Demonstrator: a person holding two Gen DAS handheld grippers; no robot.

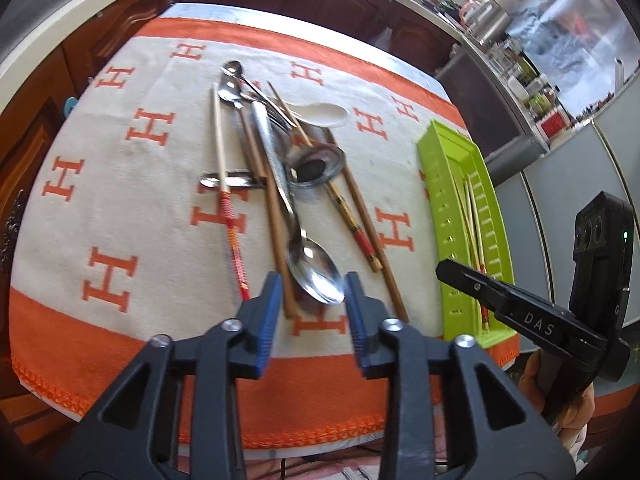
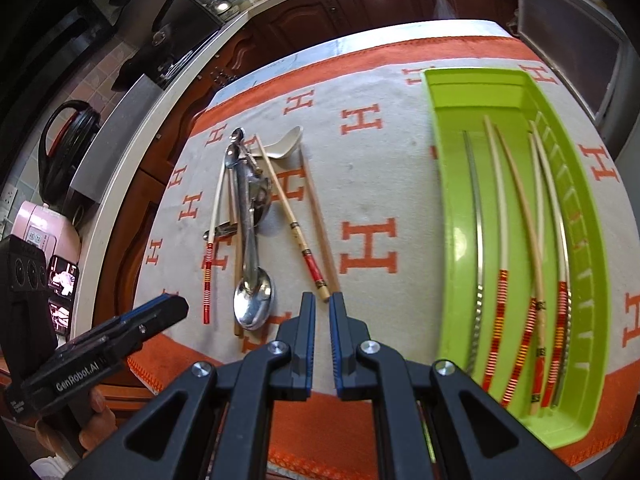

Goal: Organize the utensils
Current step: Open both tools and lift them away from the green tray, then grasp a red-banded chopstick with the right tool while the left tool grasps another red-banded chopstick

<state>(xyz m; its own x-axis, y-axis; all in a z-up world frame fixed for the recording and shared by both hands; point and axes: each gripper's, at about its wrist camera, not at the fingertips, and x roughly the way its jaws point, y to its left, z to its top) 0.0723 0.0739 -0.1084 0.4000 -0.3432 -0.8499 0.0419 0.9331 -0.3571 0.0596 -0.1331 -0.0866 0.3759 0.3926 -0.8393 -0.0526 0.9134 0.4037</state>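
Blue-padded fingers (image 1: 269,312) of the left gripper (image 1: 312,304) are seen parted, nothing gripped, a large steel spoon (image 1: 316,276) lying just beyond their tips. Nearly closed and empty, the right gripper (image 2: 322,312) is held above the cloth (image 2: 372,184), with the green tray (image 2: 452,208) of chopsticks (image 2: 516,184) to its right.

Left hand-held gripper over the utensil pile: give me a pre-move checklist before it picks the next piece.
1. Left hand-held gripper open, nothing between the pads: ok.
2. Large metal spoon, bowl lying just ahead of the fingertips, unobstructed: ok.
3. Right hand-held gripper shut and empty: ok.
4. Green tray has bare floor beside the chopsticks already in it: ok.
5. Spoon's handle clear of the pile: not ok, it runs among other utensils.
6. Gripper height above the cloth: cannot tell.
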